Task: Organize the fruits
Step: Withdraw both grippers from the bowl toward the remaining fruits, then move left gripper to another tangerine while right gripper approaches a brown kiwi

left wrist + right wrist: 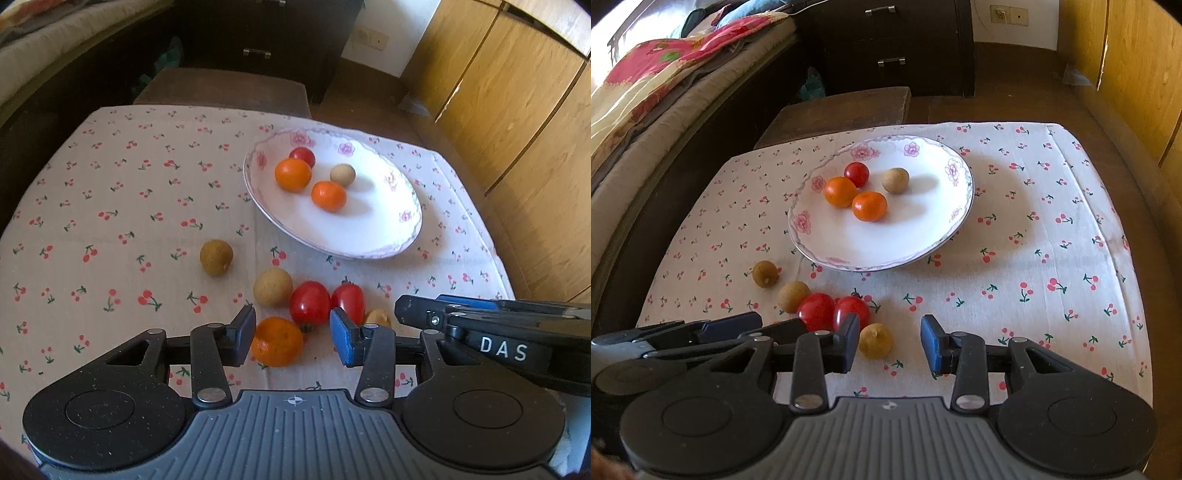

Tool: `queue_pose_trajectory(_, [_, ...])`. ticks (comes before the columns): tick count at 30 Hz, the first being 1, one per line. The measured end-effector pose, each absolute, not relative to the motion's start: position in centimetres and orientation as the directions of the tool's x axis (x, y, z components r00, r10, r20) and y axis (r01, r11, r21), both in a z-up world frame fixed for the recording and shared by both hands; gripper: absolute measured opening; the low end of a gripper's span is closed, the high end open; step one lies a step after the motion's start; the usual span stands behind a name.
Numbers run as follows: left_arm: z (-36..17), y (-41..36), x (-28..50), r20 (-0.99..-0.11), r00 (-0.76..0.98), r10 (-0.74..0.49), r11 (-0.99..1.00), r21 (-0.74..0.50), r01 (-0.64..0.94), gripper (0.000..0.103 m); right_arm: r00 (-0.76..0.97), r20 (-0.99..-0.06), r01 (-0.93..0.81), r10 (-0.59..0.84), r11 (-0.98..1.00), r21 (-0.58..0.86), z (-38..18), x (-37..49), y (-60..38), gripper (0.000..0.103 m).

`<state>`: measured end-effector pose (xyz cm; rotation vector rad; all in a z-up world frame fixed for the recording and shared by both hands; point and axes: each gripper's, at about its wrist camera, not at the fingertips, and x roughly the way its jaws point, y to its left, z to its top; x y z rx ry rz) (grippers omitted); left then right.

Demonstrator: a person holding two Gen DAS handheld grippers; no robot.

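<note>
**Loose fruit waits before the plate**

The plate [955, 206] holds two oranges, a tomato and a longan. In front of it, the left gripper [292, 338] stands open around an orange [277, 341]; the right gripper [890, 341] stands open beside a longan [875, 340].

Left gripper [293, 341] pitched steeply down toward the table, jaws parted, pads pressing on nothing. Right gripper [891, 343] at a similar downward pitch, jaws also parted, nothing clamped. Grippers side by side and close; each shows at the edge of the other's view.
</note>
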<state>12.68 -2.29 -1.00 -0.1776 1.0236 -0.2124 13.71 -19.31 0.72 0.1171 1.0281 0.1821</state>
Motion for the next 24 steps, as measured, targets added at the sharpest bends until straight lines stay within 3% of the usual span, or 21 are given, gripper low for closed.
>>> queue_pose_trajectory(5, [-1.5,-2.8,12.7,-0.833,0.5,-0.234,0.972,-0.214,0.098,0.057,0.503,-0.841,-0.072,0.198,0.98,0.188,0.6,14.0,-19.8,0.038])
queue_pose_trajectory(13, [-2.9,-3.1,13.3,-0.858,0.464,-0.221,0.975,-0.206,0.084,0.055,0.487,-0.85,-0.084,0.201,0.979,0.183,0.2,14.0,-19.5,0.038])
queue_pose_trajectory(18, [-2.7,-2.8,13.2,-0.854,0.472,-0.219,0.975,-0.206,0.08,0.045,0.484,-0.851,-0.074,0.203,0.979,0.191,0.0,14.3,-19.6,0.038])
queue_pose_trajectory(24, [-2.1,-2.2,12.8,-0.85,0.478,-0.221,0.975,-0.206,0.084,0.042,0.454,-0.865,-0.078,0.213,0.977,0.199,-0.9,14.4,-19.2,0.038])
